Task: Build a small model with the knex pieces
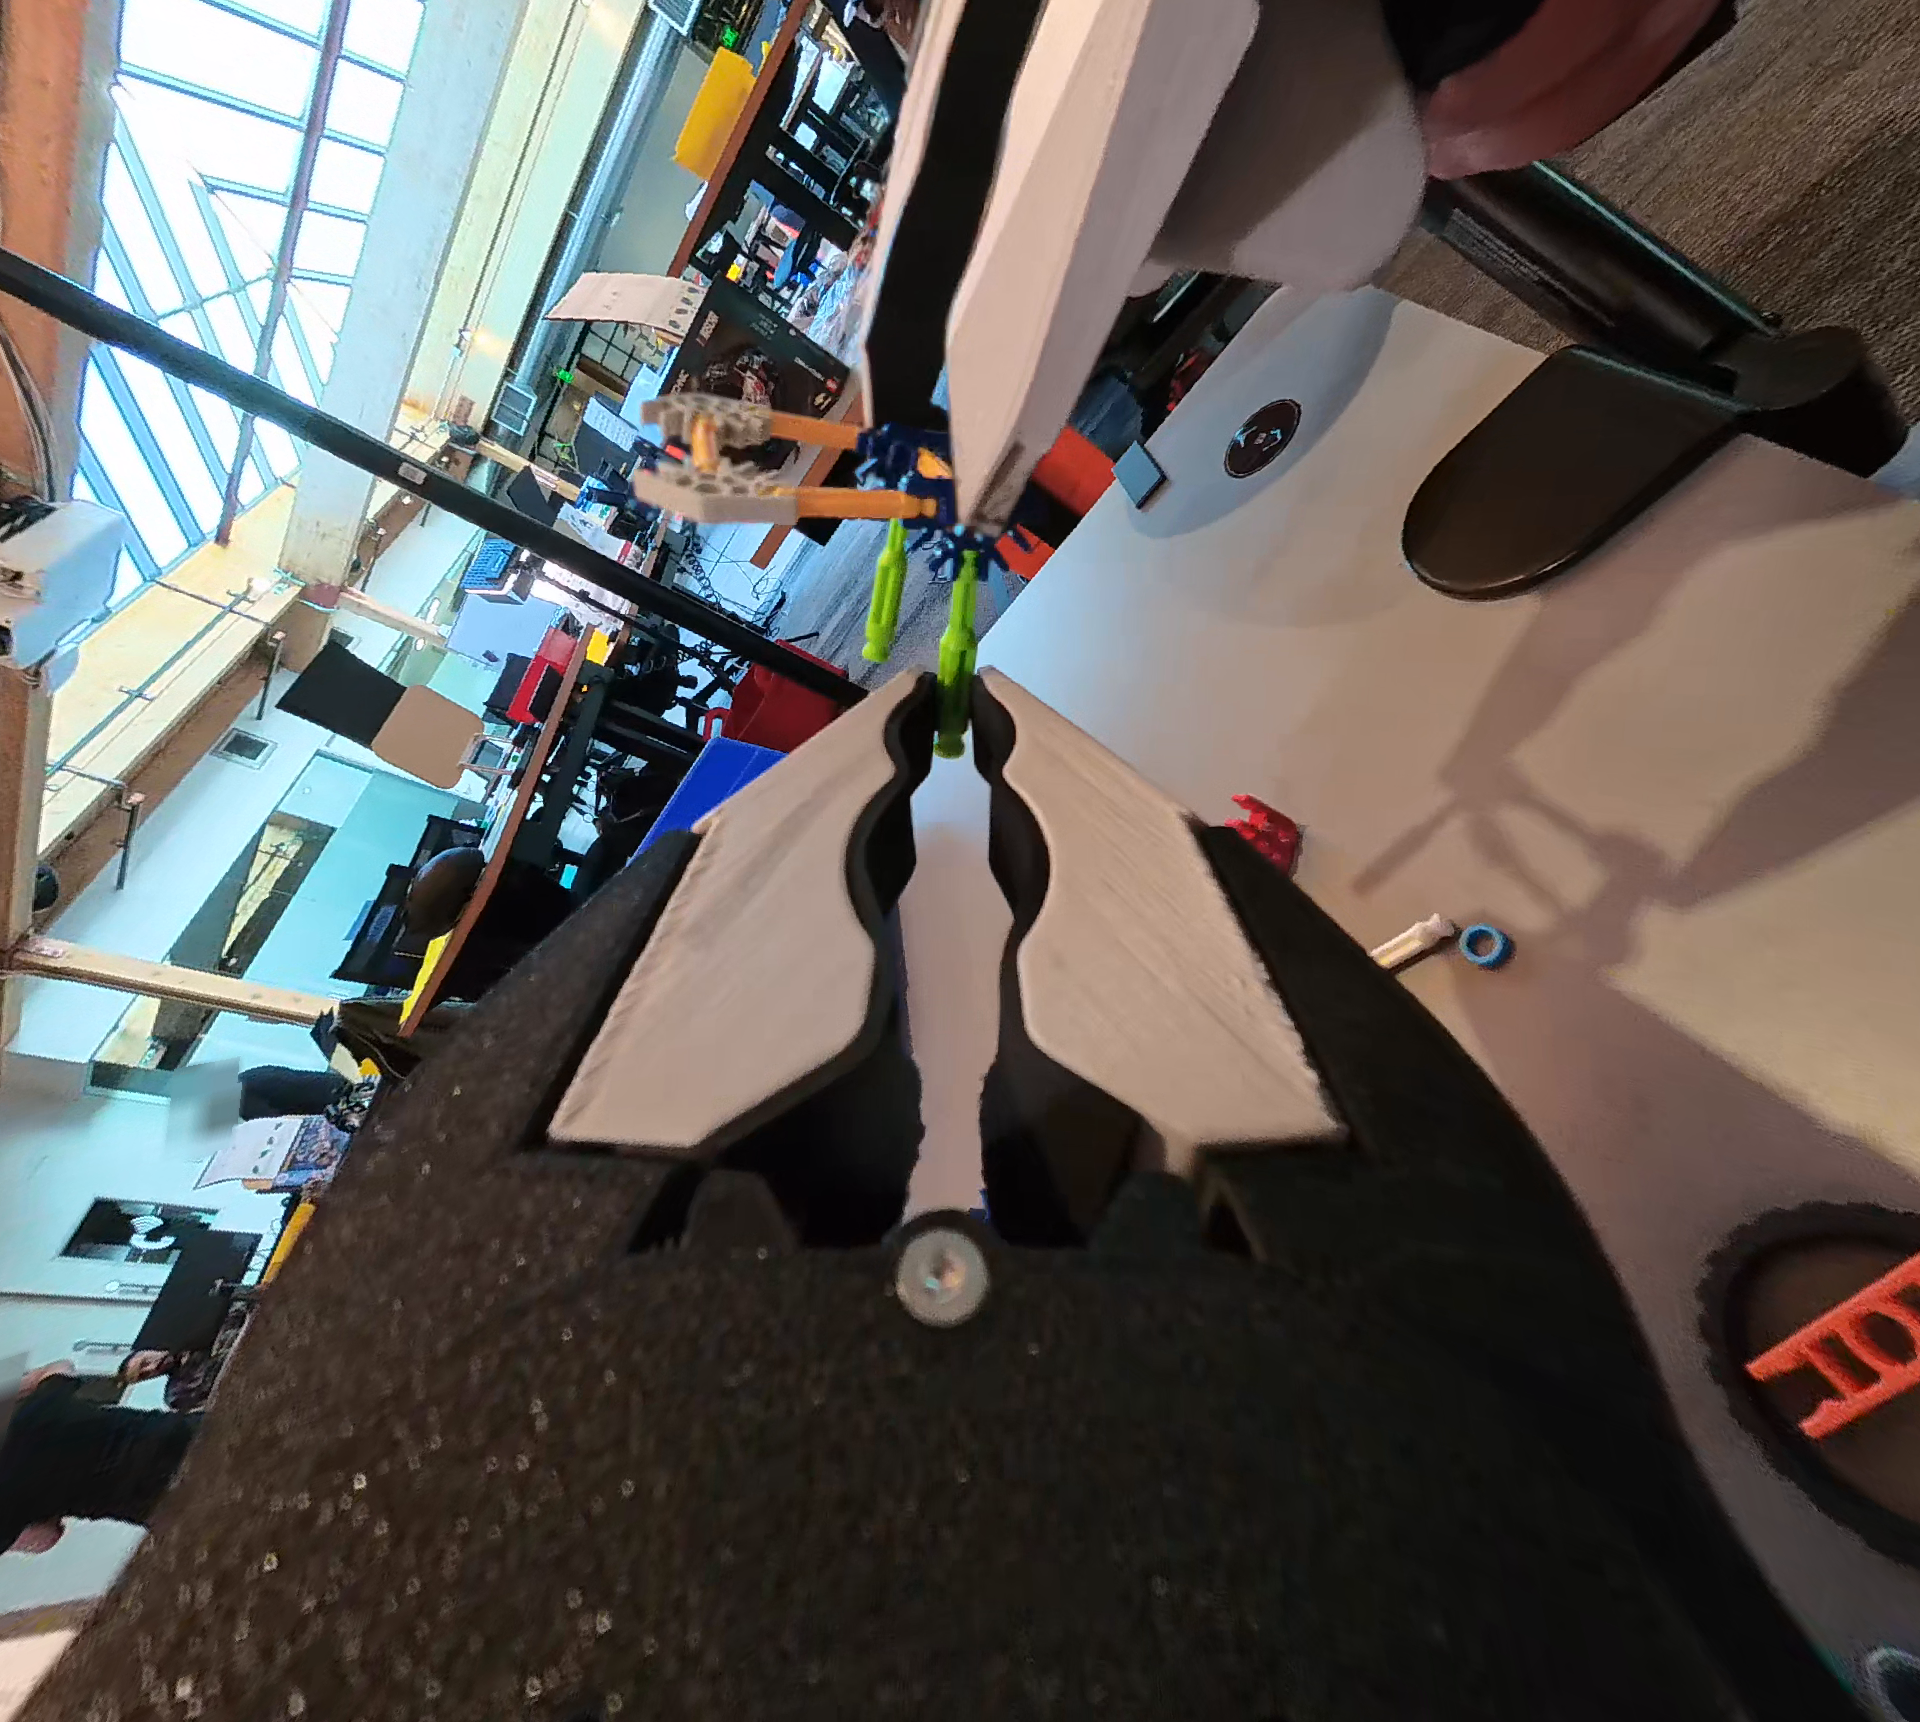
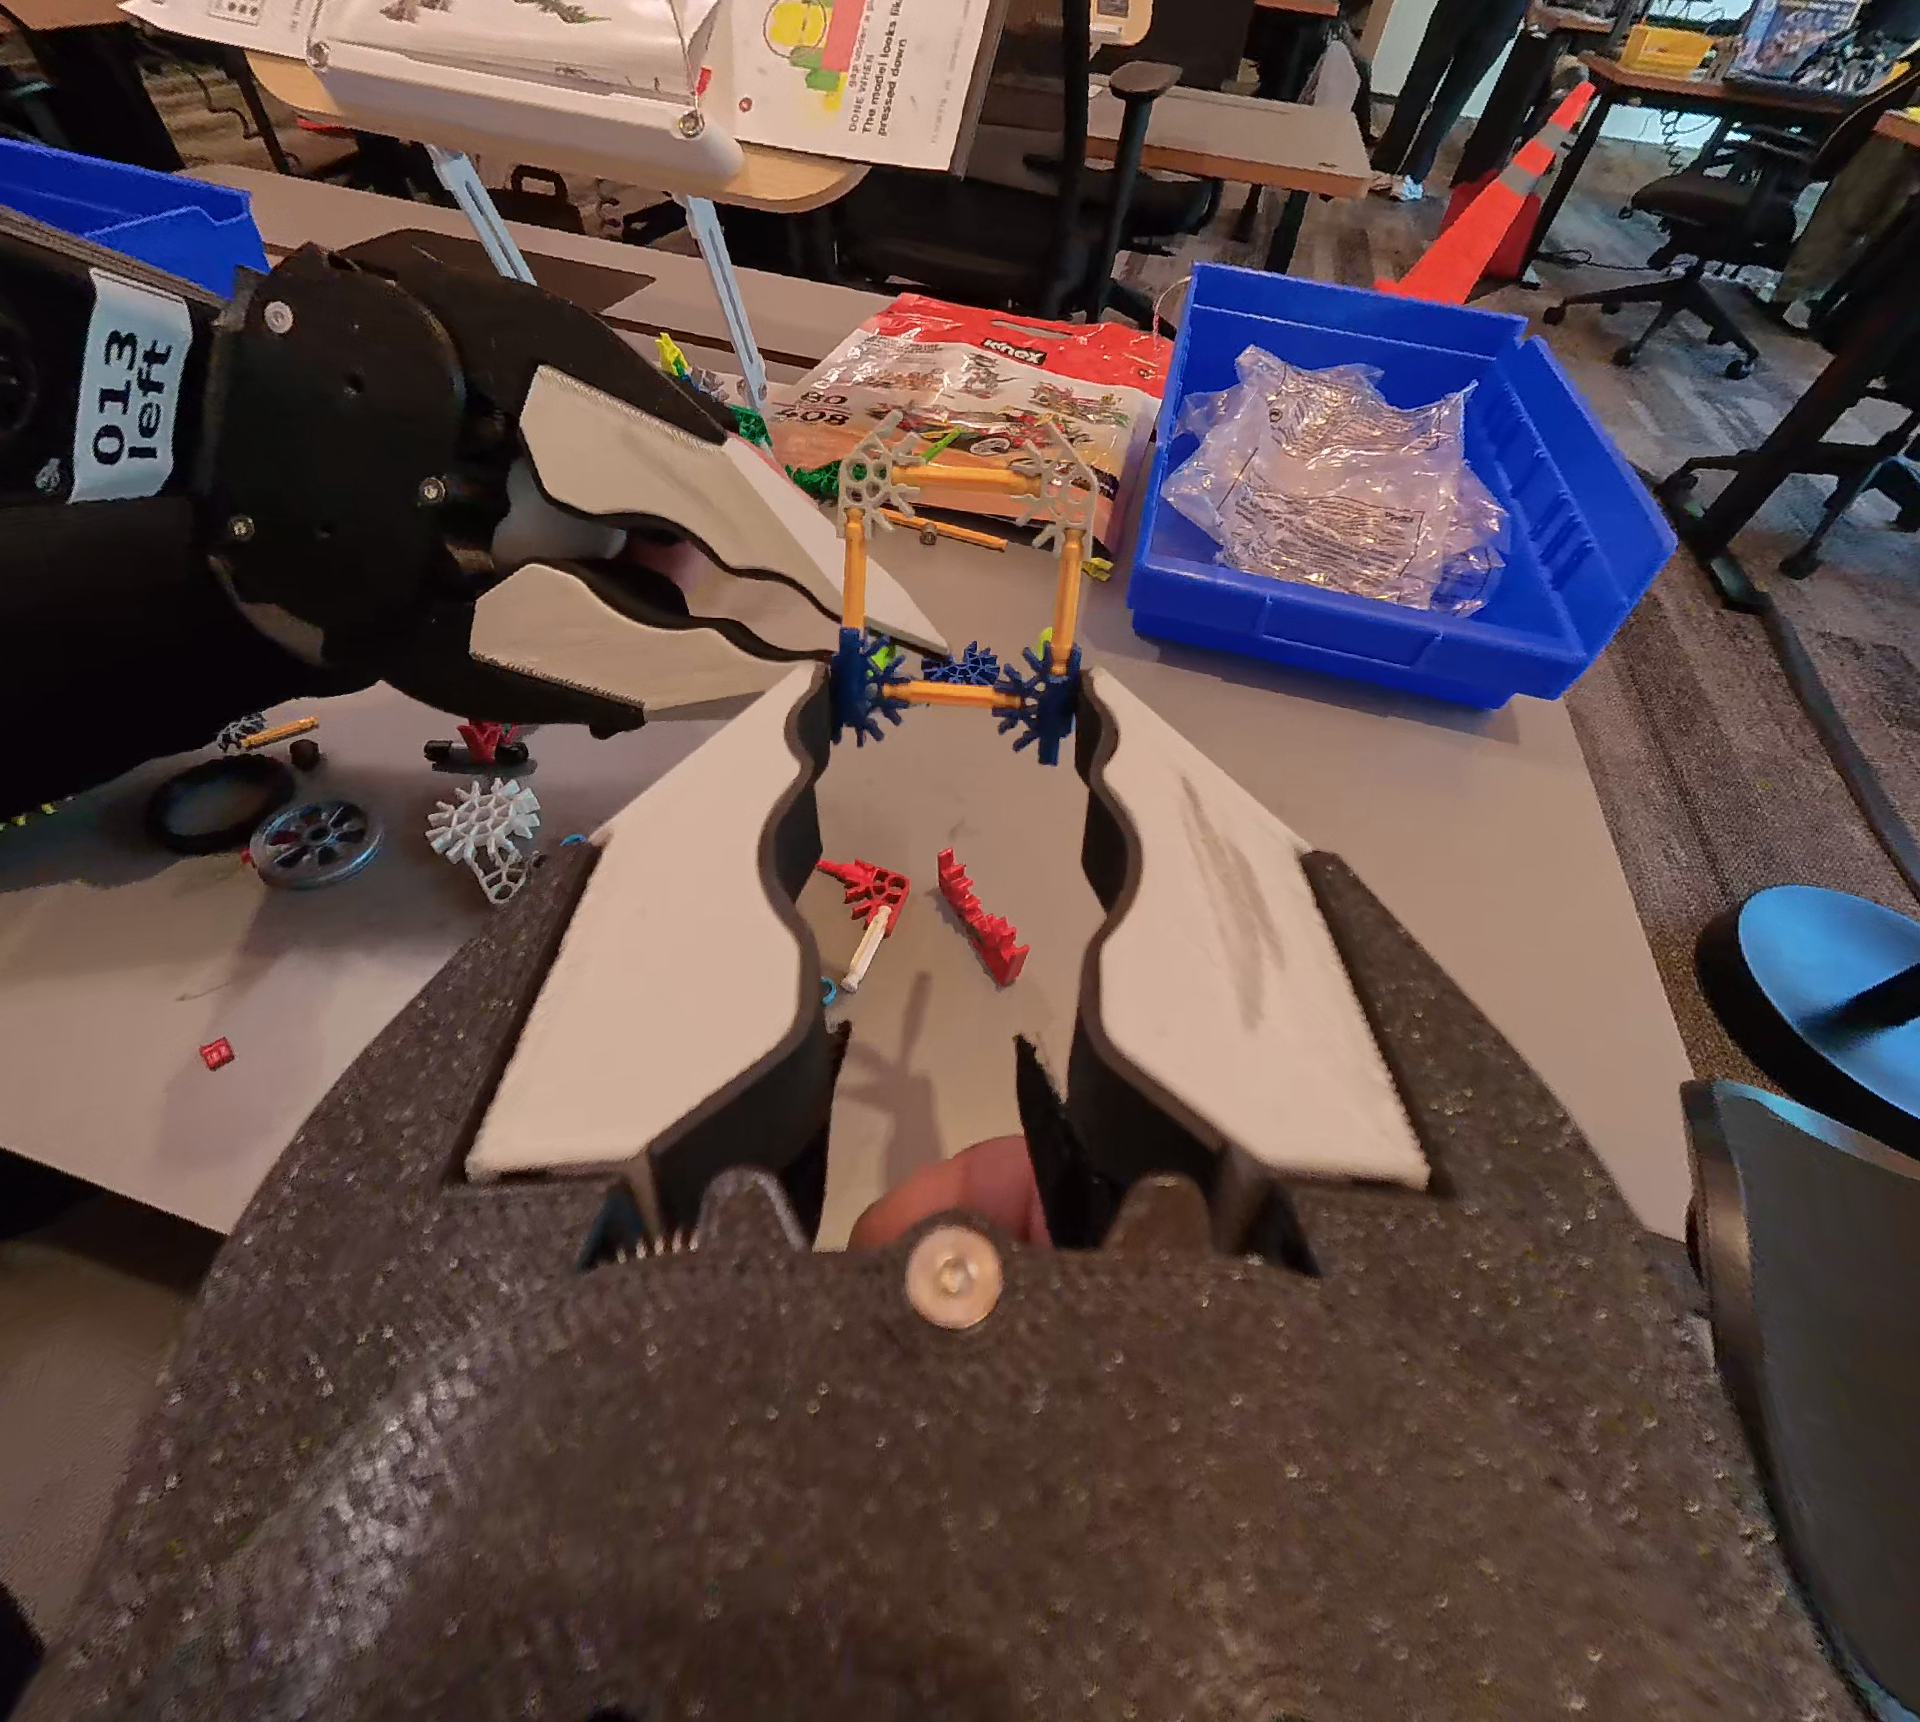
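Table [image 2: 1351, 841]: grey; loose red connectors lie below the grippers.
Right gripper [image 2: 951, 706]: fingers clamp the rod-and-connector frame [image 2: 961, 592] by its blue connectors, raised above the table.
Left gripper [image 1: 951, 716]: fingertips pinch one green rod [image 1: 956, 633]; best kept square to the frame.

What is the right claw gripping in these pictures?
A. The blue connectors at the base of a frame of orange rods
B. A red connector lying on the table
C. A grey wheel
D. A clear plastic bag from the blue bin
A: in the right wrist view the right claw closes on the blue connectors at the foot of the rod frame, held above the table.
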